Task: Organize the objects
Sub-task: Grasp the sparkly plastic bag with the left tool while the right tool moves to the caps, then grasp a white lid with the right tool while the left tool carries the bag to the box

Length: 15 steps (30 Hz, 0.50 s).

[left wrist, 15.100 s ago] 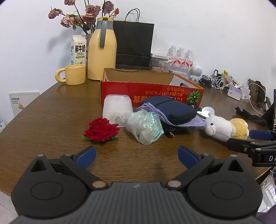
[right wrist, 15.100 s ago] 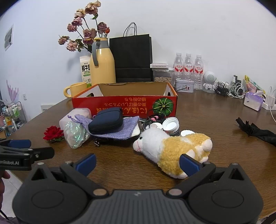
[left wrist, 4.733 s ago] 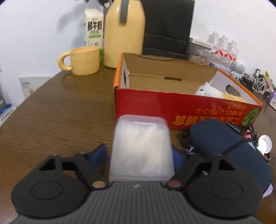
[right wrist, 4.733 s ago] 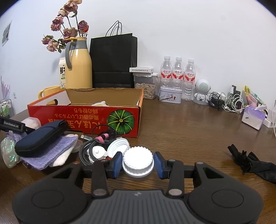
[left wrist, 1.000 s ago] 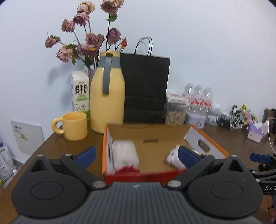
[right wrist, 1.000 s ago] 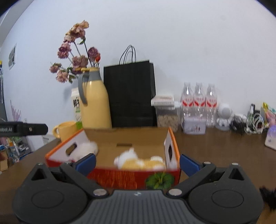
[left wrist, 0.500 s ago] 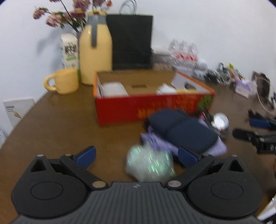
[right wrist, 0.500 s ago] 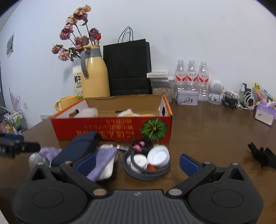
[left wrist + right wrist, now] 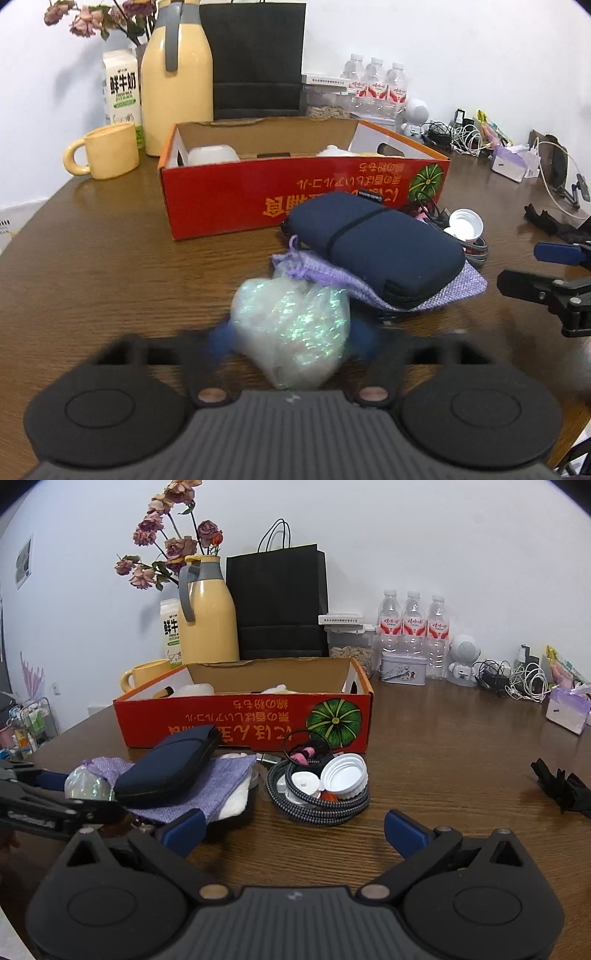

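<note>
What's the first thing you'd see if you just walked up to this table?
Probably the big red cardboard box with the green pumpkin picture, in the middle of the brown table. Right up front, a shimmery crinkly bag sits between the left tongs, whose jaws are closing on it. Behind the box stands a tall yellow jug beside dried pink roses.

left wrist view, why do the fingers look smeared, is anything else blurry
Left wrist view: the left hand-held gripper is motion-blurred because its jaws are closing around the iridescent bag, which is slightly soft; the red box stays sharp. Right wrist view: crisp throughout, with fisheye bending at the edges.
</note>
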Each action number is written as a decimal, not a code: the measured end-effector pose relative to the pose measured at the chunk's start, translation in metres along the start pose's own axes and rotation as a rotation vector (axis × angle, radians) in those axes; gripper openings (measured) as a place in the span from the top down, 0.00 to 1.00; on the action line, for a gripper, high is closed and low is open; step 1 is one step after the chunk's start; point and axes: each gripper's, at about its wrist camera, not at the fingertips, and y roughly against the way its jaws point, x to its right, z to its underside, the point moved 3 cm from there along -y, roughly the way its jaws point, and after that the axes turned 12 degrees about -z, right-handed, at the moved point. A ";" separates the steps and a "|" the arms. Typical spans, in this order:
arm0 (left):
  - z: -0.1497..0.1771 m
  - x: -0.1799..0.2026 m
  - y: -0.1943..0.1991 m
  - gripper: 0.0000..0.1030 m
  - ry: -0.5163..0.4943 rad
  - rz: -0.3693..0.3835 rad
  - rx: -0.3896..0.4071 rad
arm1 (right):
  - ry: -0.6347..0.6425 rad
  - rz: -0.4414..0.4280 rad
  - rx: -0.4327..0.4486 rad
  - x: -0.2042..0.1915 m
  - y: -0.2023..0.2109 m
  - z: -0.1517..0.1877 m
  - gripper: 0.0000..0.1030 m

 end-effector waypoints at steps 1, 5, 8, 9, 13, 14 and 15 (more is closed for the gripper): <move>0.000 -0.001 0.001 0.52 0.007 0.007 0.006 | 0.000 0.000 -0.001 0.000 0.000 0.000 0.00; 0.000 -0.008 0.010 0.54 0.029 0.001 0.041 | 0.002 -0.001 -0.006 0.000 -0.003 0.000 0.00; 0.000 -0.017 0.014 0.55 0.052 -0.016 0.049 | 0.004 0.001 -0.011 0.001 -0.005 0.000 0.00; -0.001 -0.020 0.015 0.55 0.060 -0.026 0.052 | 0.004 0.002 -0.012 0.001 -0.005 0.000 0.00; -0.004 -0.035 0.020 0.55 0.091 -0.058 0.067 | 0.011 0.012 -0.013 0.004 -0.006 -0.002 0.00; -0.006 -0.039 0.021 0.55 0.100 -0.067 0.072 | 0.013 0.015 -0.014 0.005 -0.006 -0.002 0.00; -0.007 -0.042 0.022 0.55 0.105 -0.073 0.076 | 0.017 0.019 -0.016 0.006 -0.007 -0.003 0.00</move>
